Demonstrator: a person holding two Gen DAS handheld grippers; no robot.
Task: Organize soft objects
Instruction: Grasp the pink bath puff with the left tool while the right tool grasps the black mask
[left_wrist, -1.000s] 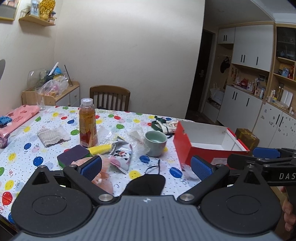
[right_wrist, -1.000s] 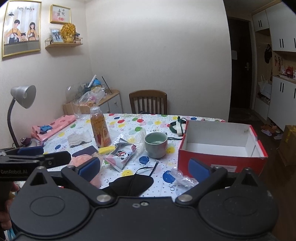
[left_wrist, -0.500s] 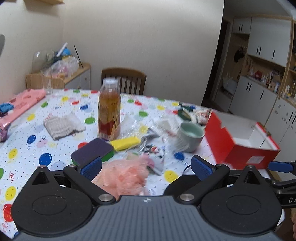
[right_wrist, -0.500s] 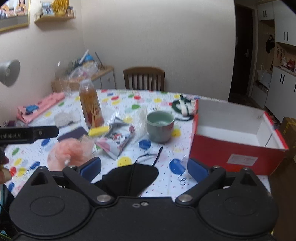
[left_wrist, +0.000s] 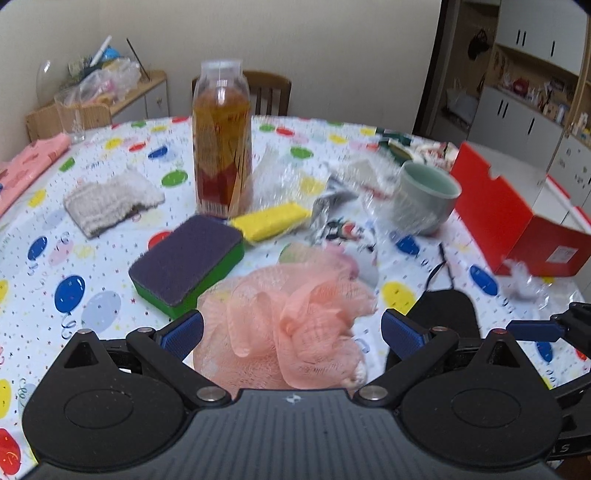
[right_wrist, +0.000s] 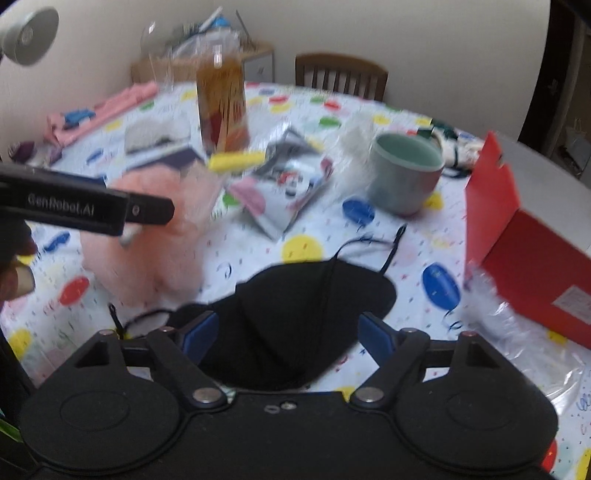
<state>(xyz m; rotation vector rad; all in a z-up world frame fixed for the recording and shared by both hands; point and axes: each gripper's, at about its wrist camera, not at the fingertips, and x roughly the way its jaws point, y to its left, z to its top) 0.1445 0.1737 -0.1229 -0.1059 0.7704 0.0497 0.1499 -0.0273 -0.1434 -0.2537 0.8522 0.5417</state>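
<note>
Soft objects: a peach mesh bath pouf (left_wrist: 291, 325) and a black face mask (right_wrist: 295, 317) lie at the near edge of the table (left_wrist: 110, 155), the mask at 3 o'clock of the pouf in the left wrist view.
Pouf handling: judged very light, springy and loose; the mesh should crush under the pads, so a bite into the gathered middle looks safer than one on a stray frill.
Mask handling: judged thin, limp cloth with ear loops that could snag; the folded centre ridge looks the best place to pinch.
Left gripper (left_wrist: 291, 328): spread wide, the pouf between its blue pads, which do not appear to press on it.
Right gripper (right_wrist: 288, 332): jaws closing with the mask between them; the pads are not yet on the cloth.
Other soft things: a purple-and-green sponge (left_wrist: 188, 258) at 10 o'clock of the pouf, a yellow sponge (left_wrist: 271, 219) at 12 o'clock, a white knitted cloth (left_wrist: 110, 199) farther out at 10 o'clock.
Likely destination: a red box (left_wrist: 517, 218) at 2 o'clock, open; this is a guess.
Writing: "GenRobot.AI" on the left gripper's finger in the right wrist view; the bottle (left_wrist: 221, 140) label is too blurred to read.
</note>
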